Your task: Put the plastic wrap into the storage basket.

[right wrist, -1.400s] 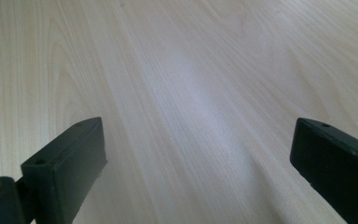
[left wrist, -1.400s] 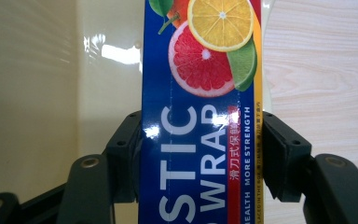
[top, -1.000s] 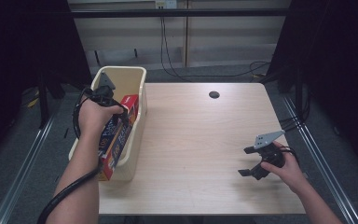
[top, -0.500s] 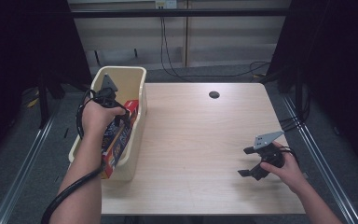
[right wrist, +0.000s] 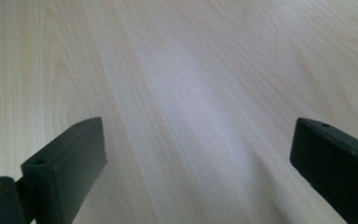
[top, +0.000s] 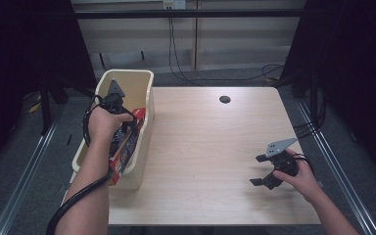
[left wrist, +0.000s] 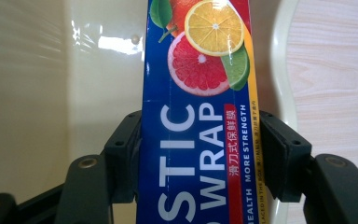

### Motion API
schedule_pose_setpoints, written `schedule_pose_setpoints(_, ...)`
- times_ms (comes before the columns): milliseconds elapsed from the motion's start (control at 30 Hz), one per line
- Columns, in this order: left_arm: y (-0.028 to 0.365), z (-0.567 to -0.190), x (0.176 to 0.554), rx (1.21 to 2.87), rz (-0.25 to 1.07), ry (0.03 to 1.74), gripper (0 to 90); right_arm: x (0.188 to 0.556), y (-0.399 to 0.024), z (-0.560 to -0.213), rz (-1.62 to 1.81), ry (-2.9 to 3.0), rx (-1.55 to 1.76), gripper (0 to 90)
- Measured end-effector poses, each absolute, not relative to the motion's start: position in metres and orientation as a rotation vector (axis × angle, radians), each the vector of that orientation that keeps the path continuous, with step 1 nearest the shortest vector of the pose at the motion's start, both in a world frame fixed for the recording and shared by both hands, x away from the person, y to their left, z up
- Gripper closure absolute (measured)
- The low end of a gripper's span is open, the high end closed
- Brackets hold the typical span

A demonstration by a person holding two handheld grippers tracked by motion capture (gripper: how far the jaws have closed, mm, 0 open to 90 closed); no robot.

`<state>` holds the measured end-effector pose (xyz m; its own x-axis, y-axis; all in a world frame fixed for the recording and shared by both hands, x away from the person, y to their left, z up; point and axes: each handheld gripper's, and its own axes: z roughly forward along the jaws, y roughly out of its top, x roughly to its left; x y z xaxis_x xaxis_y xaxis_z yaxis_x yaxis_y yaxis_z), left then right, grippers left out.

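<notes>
On table [top: 210, 147], wide bare wood lay between my hands, plenty of room there. Cream bin [top: 144, 83] sat at left edge; walls left box little side play. Plastic wrap box [left wrist: 198, 116] leaned inside bin, resting on right wall. My left gripper [left wrist: 198, 154] clamped box across narrow sides, steadying it. My right gripper [top: 269, 171] idled, jaws apart, holding nothing, near right edge.

The left gripper [left wrist: 199, 158] clamps its jaws on a blue plastic-wrap box [left wrist: 196, 140] inside a cream bin [left wrist: 98, 70].
</notes>
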<state>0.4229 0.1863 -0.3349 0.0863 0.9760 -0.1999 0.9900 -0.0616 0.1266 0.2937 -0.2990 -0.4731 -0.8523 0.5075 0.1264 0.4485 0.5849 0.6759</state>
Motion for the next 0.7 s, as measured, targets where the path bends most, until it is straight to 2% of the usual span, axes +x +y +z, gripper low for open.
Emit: schedule_pose_setpoints(700, 0.1872, -0.3451, 0.4241, 2.117, -0.117, 2.01, 39.3, 0.2936, -0.2989, -0.4736, 1.13, 2.73, 0.82, 3.4)
